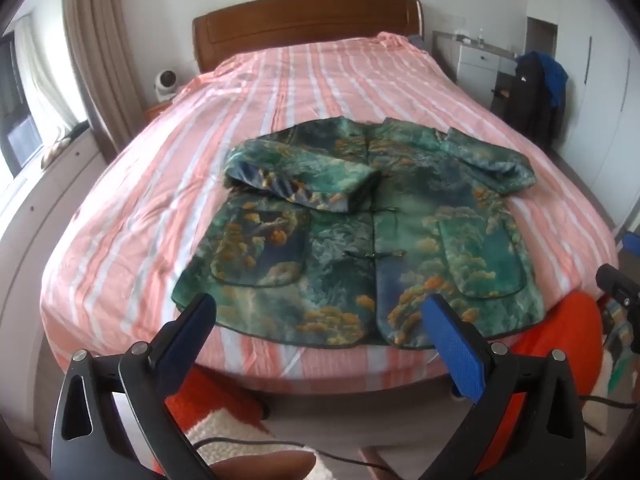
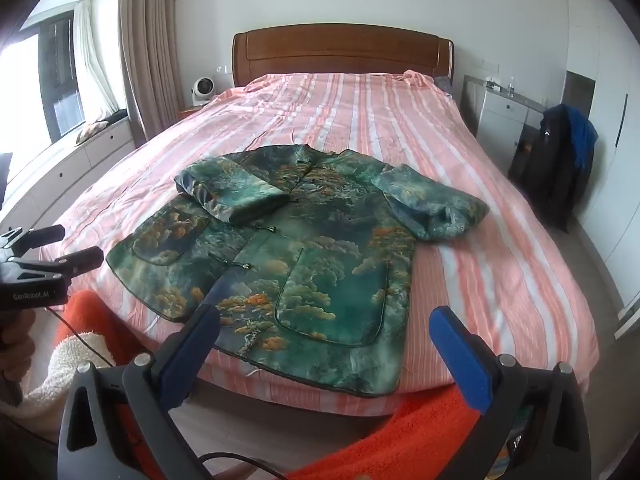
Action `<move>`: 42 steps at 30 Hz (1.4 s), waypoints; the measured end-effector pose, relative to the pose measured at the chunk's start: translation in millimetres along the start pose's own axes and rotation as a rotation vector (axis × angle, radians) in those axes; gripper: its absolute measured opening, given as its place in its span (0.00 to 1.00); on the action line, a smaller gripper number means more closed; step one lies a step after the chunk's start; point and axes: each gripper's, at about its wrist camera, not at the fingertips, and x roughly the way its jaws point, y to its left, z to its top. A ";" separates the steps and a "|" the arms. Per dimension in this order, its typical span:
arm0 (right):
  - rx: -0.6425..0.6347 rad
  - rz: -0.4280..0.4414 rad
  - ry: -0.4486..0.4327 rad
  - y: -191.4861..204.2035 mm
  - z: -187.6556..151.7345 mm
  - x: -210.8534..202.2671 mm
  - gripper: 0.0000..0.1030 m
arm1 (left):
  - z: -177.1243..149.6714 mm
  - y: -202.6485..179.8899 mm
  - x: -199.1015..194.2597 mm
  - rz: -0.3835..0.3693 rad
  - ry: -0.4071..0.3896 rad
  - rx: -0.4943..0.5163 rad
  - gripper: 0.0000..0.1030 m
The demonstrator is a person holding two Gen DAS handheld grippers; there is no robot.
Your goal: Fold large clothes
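The left gripper stands with its blue-padded jaws spread wide and nothing between them, hovering short of the bed's near edge and angled down at the hem; the right gripper is likewise spread wide and empty, poised over the hem on the other side. In the right wrist view the left gripper shows again at the frame's edge, gripped by a hand; an orange sleeve sits beneath it. Neither tool touches cloth.

The task's garment, a green jacket with gold cloud print and knotted frog fastenings, lies face up on the near half of a pink-and-white striped bedspread; the sleeve on the window side is already folded across the chest, while the other sleeve sprawls outward toward the wardrobe side, unfolded. A wooden headboard closes the far end; a dark coat hangs well apart at the side.

The fabric looks glossy and probably slippery; a shallow pinch on the loose sleeve could let it slide out mid-fold. Dragging the body rather than lifting may pull the folded sleeve askew or bunch the bedspread beneath. The hem lies just beside the mattress edge, so a tug toward the person could drag the jacket off the bed.
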 end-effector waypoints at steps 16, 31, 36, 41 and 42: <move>0.042 0.004 0.031 -5.6 -1.5 7.9 1.00 | -2.9 -5.1 2.4 -0.019 -0.001 0.005 1.00; 0.047 0.011 0.033 -3.2 -3.1 9.2 1.00 | 0.1 -5.5 -1.3 -0.026 0.003 0.005 1.00; 0.053 0.012 0.040 -3.0 -4.9 11.2 1.00 | -0.3 -5.0 0.0 -0.026 0.009 0.006 1.00; 0.053 0.013 0.040 -3.2 -5.4 11.7 1.00 | 0.0 -4.0 0.1 -0.027 0.008 0.007 1.00; 0.053 0.014 0.040 -3.2 -5.5 11.7 1.00 | 0.1 -4.0 0.2 -0.028 0.009 0.005 1.00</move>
